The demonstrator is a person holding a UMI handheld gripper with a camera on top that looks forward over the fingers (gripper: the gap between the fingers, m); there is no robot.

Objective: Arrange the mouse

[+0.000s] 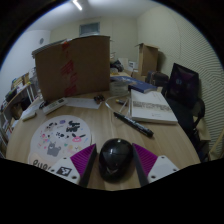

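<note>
A black computer mouse (pixel 114 158) sits between my gripper's (pixel 114 165) two fingers. The pink pads (pixel 84 160) touch it on both sides, so the gripper is shut on it. The mouse is over the wooden table (pixel 100 128), near its front edge. A round white mouse mat (pixel 60 135) with a printed pattern lies on the table ahead and to the left of the fingers.
A large open cardboard box (pixel 72 65) stands at the table's far side. A black pen-like object (pixel 131 123) and a white notebook or laptop (pixel 153 106) lie ahead to the right. A dark chair (pixel 185 85) stands at the right. Cluttered shelves (pixel 18 100) are at the left.
</note>
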